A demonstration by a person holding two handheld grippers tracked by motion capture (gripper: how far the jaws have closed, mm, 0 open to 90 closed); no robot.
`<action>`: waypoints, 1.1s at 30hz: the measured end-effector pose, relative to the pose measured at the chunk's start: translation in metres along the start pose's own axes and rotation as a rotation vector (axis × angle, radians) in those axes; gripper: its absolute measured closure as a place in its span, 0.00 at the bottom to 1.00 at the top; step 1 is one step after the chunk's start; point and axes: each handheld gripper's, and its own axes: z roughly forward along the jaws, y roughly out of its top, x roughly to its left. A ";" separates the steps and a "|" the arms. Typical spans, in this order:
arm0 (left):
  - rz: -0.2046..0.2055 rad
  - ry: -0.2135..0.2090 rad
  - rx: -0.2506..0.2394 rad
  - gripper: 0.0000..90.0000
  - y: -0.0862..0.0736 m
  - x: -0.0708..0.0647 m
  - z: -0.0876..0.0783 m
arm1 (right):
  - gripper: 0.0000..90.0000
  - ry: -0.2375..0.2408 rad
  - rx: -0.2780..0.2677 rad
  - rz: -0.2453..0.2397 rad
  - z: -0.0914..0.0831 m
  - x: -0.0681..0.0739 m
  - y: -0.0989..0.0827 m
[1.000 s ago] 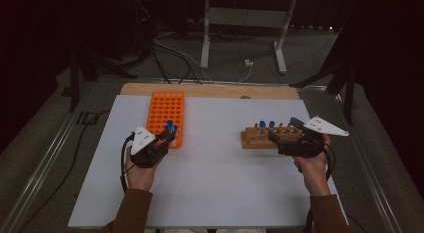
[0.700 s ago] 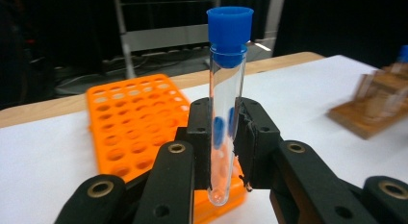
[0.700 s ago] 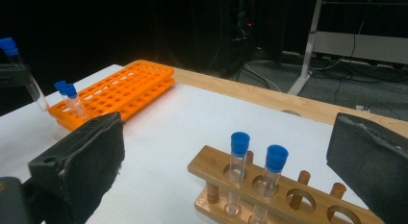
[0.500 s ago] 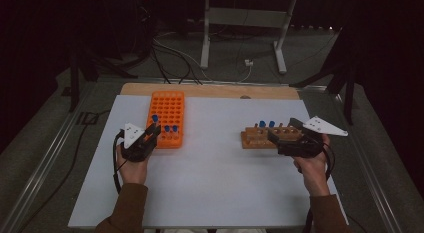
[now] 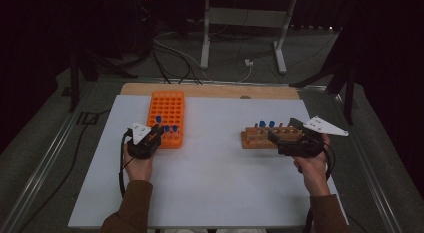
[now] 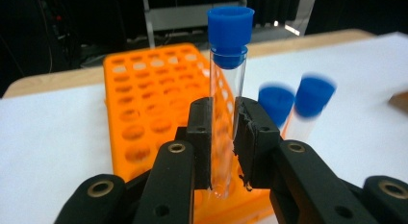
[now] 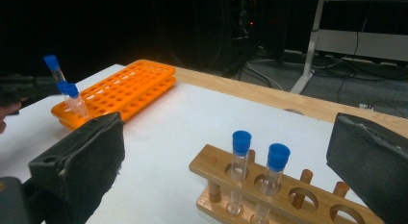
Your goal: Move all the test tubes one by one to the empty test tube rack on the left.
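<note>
Two capped tubes (image 6: pixel 293 106) beyond the left tool (image 6: pixel 222 137) were blurred, their bases hidden behind its jaws. That tool gripped a clear blue-capped tube (image 6: pixel 228 65) upright over the orange rack (image 6: pixel 149 118). The right tool (image 7: pixel 226 152) gaped wide near the wooden rack (image 7: pixel 284 190) on the tabletop (image 7: pixel 168 137).

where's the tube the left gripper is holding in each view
High view: the held tube sits left of centre, at the near end of the orange rack.
Left gripper view: centre, upright between the jaws.
Right gripper view: far left.
Shared landmark: the orange rack.

Bare white table (image 5: pixel 215 188) between orange rack (image 5: pixel 167 109) and wooden rack (image 5: pixel 260 138), both holding upright tubes
</note>
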 end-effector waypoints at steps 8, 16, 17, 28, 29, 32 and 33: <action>0.037 -0.001 0.062 0.87 -0.008 -0.003 0.004 | 0.00 0.005 0.005 -0.003 0.001 0.000 -0.001; 0.051 0.008 0.112 0.88 -0.012 -0.005 0.008 | 0.00 0.007 0.010 -0.004 0.001 0.001 -0.001; 0.052 0.009 0.116 0.88 -0.012 -0.006 0.008 | 0.00 0.007 0.012 -0.001 0.002 0.001 -0.001; 0.005 -0.021 0.122 0.86 -0.014 0.001 0.005 | 0.00 0.010 0.016 -0.001 0.002 0.000 -0.001; -0.008 -0.033 0.117 0.82 -0.014 0.002 0.004 | 0.00 0.009 0.016 0.001 0.002 0.000 -0.001; -0.022 -0.046 0.114 0.74 -0.014 0.004 0.001 | 0.00 0.009 0.016 0.002 0.002 -0.001 -0.002; -0.033 -0.057 0.109 0.71 -0.014 0.005 -0.001 | 0.00 0.009 0.016 0.002 0.002 -0.001 -0.002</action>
